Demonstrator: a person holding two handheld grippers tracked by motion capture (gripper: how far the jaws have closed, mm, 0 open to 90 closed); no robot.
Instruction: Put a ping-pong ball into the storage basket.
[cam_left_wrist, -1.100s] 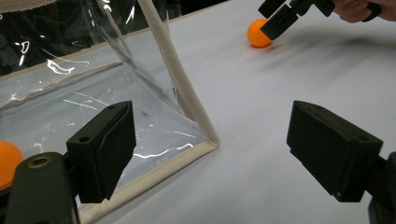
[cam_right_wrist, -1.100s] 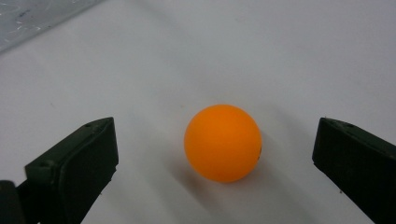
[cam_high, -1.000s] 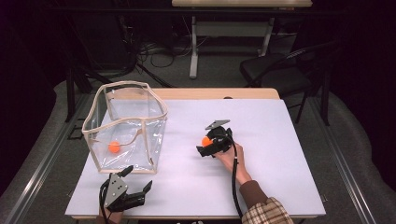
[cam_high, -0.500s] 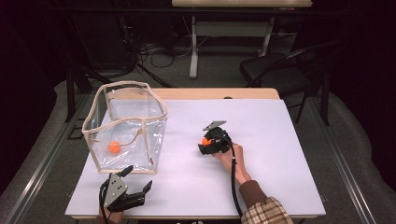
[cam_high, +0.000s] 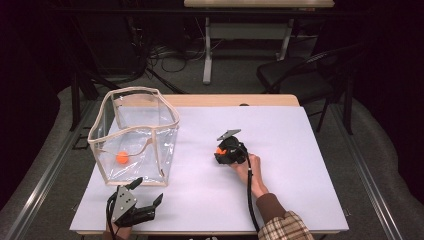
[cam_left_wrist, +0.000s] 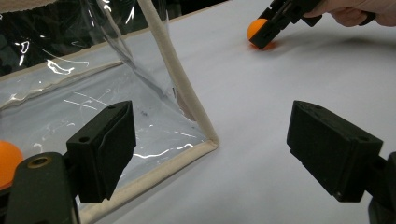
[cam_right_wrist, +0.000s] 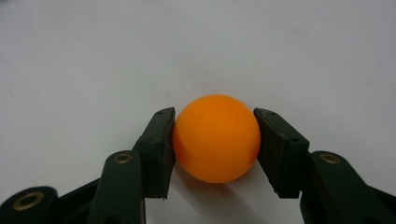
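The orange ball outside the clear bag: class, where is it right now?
The orange ball sits on the white table mid-right in the high view, clamped between the right gripper jaws, right of the clear plastic bag.

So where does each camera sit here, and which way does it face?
High view: above the person's side, looking forward and down on the white table; both forearms and grippers show.
Left gripper view: between open jaws, facing the clear bag.
Right gripper view: jaws just closed on the orange ball.
Shared: that ball, also in the left gripper view.
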